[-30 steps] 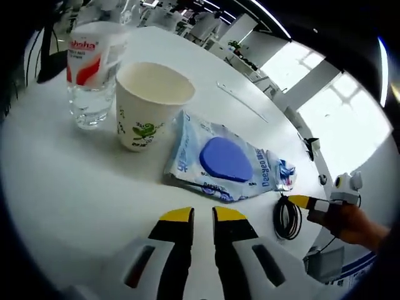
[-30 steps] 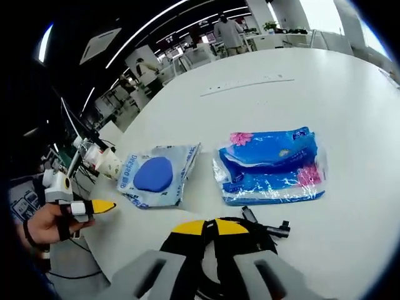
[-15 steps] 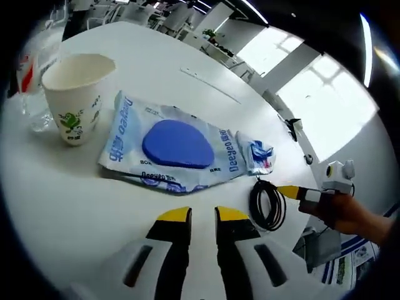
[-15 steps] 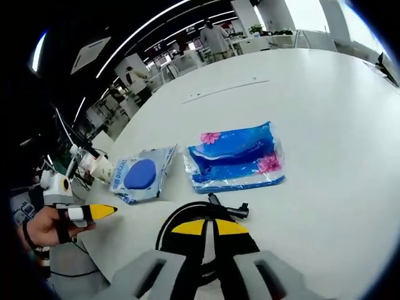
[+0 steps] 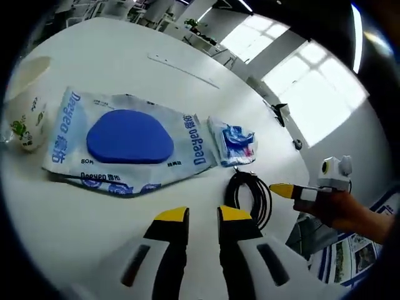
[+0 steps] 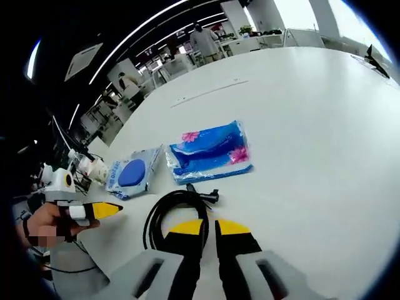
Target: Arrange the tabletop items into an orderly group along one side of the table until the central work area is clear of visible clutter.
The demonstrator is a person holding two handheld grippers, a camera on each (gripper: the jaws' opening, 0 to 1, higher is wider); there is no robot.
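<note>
Left gripper view: my left gripper (image 5: 203, 215) hovers over the white table (image 5: 75, 212), jaws nearly closed with a thin gap, nothing between them. Ahead, a wet-wipes pack (image 5: 125, 145) with a blue lid lies flat. A paper cup (image 5: 24, 103) stands upright at its far left end, just beside it. At the pack's right end lies a blue tissue packet (image 5: 232, 140), touching or nearly so. A coiled black cable (image 5: 248, 197) lies just right of my jaw tips. My right gripper (image 5: 282, 189) comes in from the right, yellow tip near the coil.

Right gripper view: my right gripper (image 6: 209, 227) has jaws almost together, empty. The cable (image 6: 170, 215) lies just left of the tips; whether it touches the left jaw, can't tell. Beyond it: tissue packet (image 6: 210, 152), then the wipes pack (image 6: 130, 174) and cup (image 6: 96, 169) leftward. My left gripper (image 6: 103, 210) shows at the left, hand-held, tips closed.
</note>
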